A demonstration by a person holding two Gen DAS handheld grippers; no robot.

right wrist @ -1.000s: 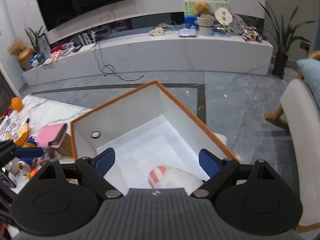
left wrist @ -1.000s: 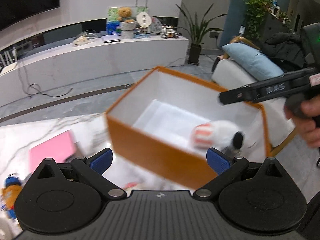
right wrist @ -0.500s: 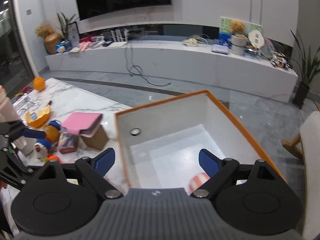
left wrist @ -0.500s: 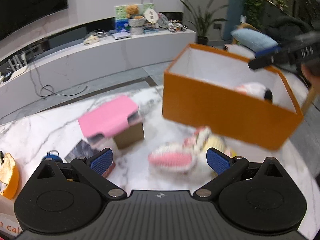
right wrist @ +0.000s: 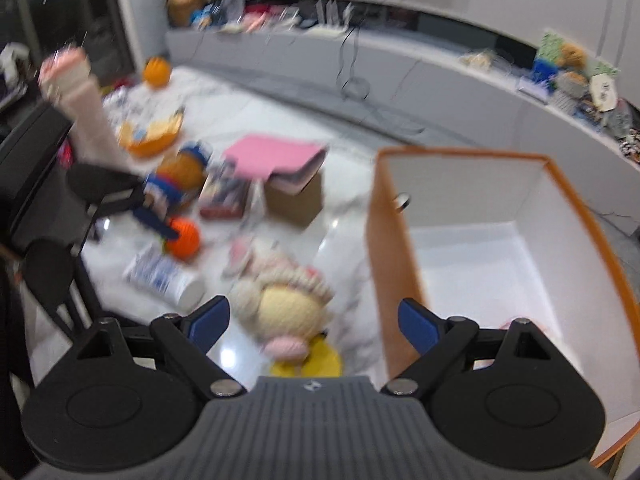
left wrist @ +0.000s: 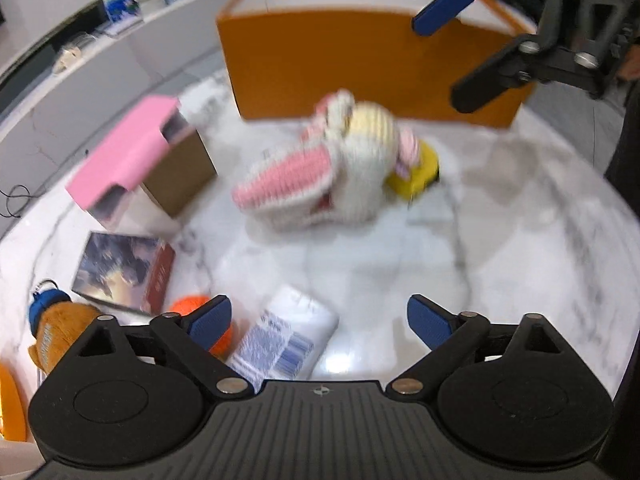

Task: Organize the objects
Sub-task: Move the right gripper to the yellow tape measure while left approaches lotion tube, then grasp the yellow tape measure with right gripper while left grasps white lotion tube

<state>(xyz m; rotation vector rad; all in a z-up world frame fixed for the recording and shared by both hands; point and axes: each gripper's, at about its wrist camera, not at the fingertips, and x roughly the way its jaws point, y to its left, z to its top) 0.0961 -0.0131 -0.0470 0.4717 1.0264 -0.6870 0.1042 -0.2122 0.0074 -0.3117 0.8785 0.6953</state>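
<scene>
A knitted white-and-pink bunny toy [left wrist: 320,176] lies on the marble table [left wrist: 500,240] in front of the orange box [left wrist: 360,72], partly on a yellow thing [left wrist: 416,178]. My left gripper [left wrist: 320,320] hangs open low over a white bottle with a blue label [left wrist: 280,340]; an orange ball [left wrist: 188,306] sits by its left finger. My right gripper [right wrist: 314,320] is open above the bunny toy [right wrist: 280,300], beside the orange box's wall [right wrist: 394,260]. A pink-and-white soft toy [right wrist: 508,324] just shows inside the box. Both views are blurred.
A cardboard box with a pink lid [left wrist: 136,160], a picture-covered book [left wrist: 120,268] and an orange plush with a blue cap [left wrist: 52,320] crowd the table's left. The right gripper [left wrist: 440,60] hangs at the orange box's right end. A long low cabinet stands behind.
Both views have swung from the orange box's inside down to the table. The left gripper has dropped toward the clutter; the right has slid left over the bunny toy. Both stay open.
</scene>
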